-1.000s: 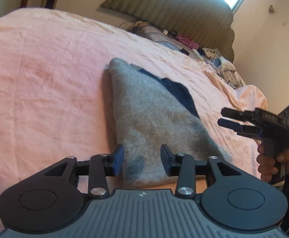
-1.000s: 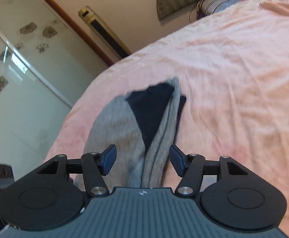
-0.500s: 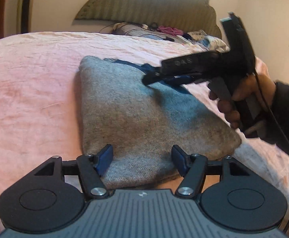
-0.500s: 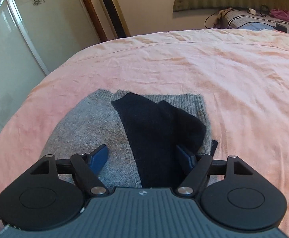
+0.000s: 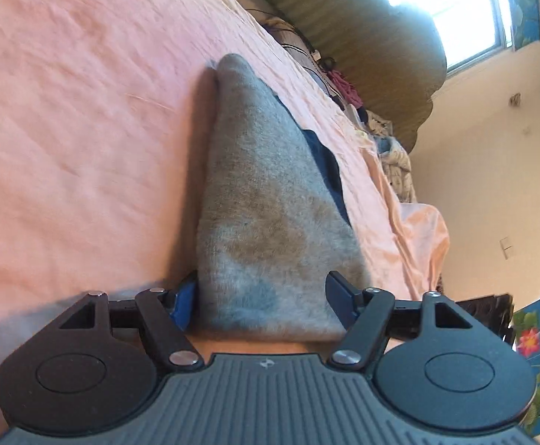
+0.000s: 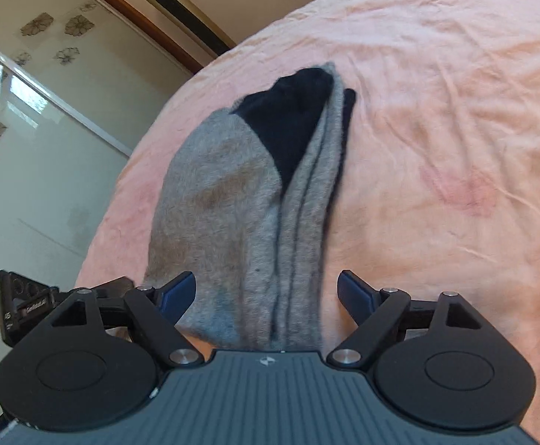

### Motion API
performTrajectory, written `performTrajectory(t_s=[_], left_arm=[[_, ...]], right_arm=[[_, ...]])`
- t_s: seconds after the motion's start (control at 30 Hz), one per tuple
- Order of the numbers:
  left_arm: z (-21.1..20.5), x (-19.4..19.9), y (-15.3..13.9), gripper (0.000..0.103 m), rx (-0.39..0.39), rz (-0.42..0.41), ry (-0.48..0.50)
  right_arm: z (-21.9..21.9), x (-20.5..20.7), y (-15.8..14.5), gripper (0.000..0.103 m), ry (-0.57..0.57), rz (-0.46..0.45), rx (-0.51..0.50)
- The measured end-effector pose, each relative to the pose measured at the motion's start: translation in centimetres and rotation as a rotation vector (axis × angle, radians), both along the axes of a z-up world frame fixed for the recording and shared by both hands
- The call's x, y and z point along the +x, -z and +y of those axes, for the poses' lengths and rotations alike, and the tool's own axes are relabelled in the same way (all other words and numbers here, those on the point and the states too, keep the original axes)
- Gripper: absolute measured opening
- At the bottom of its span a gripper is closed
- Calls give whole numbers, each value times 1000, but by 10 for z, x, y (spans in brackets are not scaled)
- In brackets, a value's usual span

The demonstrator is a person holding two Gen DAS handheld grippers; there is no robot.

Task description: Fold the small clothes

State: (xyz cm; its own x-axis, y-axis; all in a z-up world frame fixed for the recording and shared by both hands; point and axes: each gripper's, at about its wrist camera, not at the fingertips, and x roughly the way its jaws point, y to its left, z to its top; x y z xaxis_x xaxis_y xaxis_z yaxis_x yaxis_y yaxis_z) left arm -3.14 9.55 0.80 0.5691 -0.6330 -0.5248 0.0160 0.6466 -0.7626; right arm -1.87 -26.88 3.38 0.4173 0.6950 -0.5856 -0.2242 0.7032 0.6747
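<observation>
A folded grey knit garment [image 5: 270, 222] with a dark navy part [image 5: 323, 163] lies on the pink bedsheet [image 5: 84, 148]. My left gripper [image 5: 262, 296] stands low at its near edge. Its jaws are opening, the grey cloth lies between the blue pads [image 5: 184, 302], and they do not squeeze it. In the right wrist view the same garment [image 6: 232, 204] shows its stacked folded layers and the navy part [image 6: 288, 122]. My right gripper [image 6: 268, 291] straddles that end, jaws opening, pads clear of the cloth. The left gripper's body [image 6: 25, 307] shows at the lower left.
A padded olive headboard [image 5: 362, 37] and a heap of loose clothes [image 5: 388, 141] sit at the far end of the bed, under a bright window [image 5: 466, 7]. A mirrored sliding door [image 6: 28, 129] and a tall gold-and-black column unit [image 6: 184, 11] stand beyond the bed's edge.
Both grippers' jaws have spread wider. Half a second ago the right gripper reached across the garment in the left view; now it is gone from there. Both views have tilted and dropped closer to the cloth.
</observation>
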Motion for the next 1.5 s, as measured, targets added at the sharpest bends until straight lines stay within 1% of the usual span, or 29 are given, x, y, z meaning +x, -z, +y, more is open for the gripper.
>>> performTrajectory(t_s=[0.03,0.07,0.1,0.17,0.23,0.3,0.4,0.43,0.47,0.53,0.57,0.6,0.63,0.67,0.73,0.83,0.93,0.97,1.0,1.03,1.07,1.1,1.17,1.23,1.33,1.37,1.4,1.47,1.5], left_arm=[[-1,4,0,68,-8,14,1],[-3,8,1,46,-11,35,10],[-6,10,1,16,-1,68,28],[-8,9,-4,13,38,71,36],[-8,-3,-16,12,68,30,60],[-12,-14,-23,12,117,6,103],[-20,-24,-13,13,237,30,128],[-18,-27,-12,13,233,21,135],[-16,-29,-15,14,222,7,137],[-10,-29,-26,30,211,-20,145],[-6,-28,-33,50,201,-41,135],[0,-25,-39,77,190,-74,115],[3,-20,-45,87,191,-109,82],[5,-14,-50,93,205,-134,45],[5,9,-54,93,216,-148,23],[-1,55,-41,92,207,-92,-18],[-15,88,-30,87,288,-63,-31],[-22,96,-28,72,328,-62,-19],[-28,103,-24,63,373,-45,1],[-31,106,-23,63,388,-57,1],[-37,106,-24,63,419,-74,11],[-42,106,-26,63,462,-97,28],[-45,105,-29,64,493,-107,38],[-41,96,-34,64,478,-99,29],[-27,70,-39,70,408,-95,18],[-22,59,-39,72,375,-85,28],[-19,48,-36,72,340,-71,33],[-13,27,-28,73,267,-26,58],[-12,16,-25,73,243,-29,64]], right_arm=[[4,1,2,71,-9,13,7],[8,5,4,35,-20,38,-11],[11,7,4,22,-29,44,-39],[12,4,-1,22,-61,15,-46],[9,-6,-16,21,-99,-33,-47],[5,-13,-22,21,-138,-43,-64],[4,-19,-4,22,-157,-10,-119],[0,-19,-1,22,-141,-12,-87],[-5,-18,-1,30,-113,-9,-51],[-16,-15,-12,52,-50,-39,-11],[-23,-12,-19,75,-20,-72,26],[-29,-6,-25,87,3,-97,65],[-34,3,-30,87,26,-110,94],[-37,13,-34,87,53,-115,105],[-42,45,-35,87,108,-111,95],[-34,96,-22,85,156,-40,59],[-15,131,0,78,142,27,40],[-3,138,3,67,123,22,8],[6,142,6,39,110,9,-61],[15,144,8,23,92,-19,-133],[14,148,11,19,83,-43,-126],[9,155,14,16,90,-22,-88],[2,157,16,16,95,1,-53],[6,146,10,20,90,-20,-77],[-3,111,-5,70,92,-37,-47],[-10,94,-9,92,87,-63,-33],[-16,80,-12,93,77,-76,-18],[-26,53,-8,86,39,-50,15],[-28,41,-4,83,22,-32,28]])
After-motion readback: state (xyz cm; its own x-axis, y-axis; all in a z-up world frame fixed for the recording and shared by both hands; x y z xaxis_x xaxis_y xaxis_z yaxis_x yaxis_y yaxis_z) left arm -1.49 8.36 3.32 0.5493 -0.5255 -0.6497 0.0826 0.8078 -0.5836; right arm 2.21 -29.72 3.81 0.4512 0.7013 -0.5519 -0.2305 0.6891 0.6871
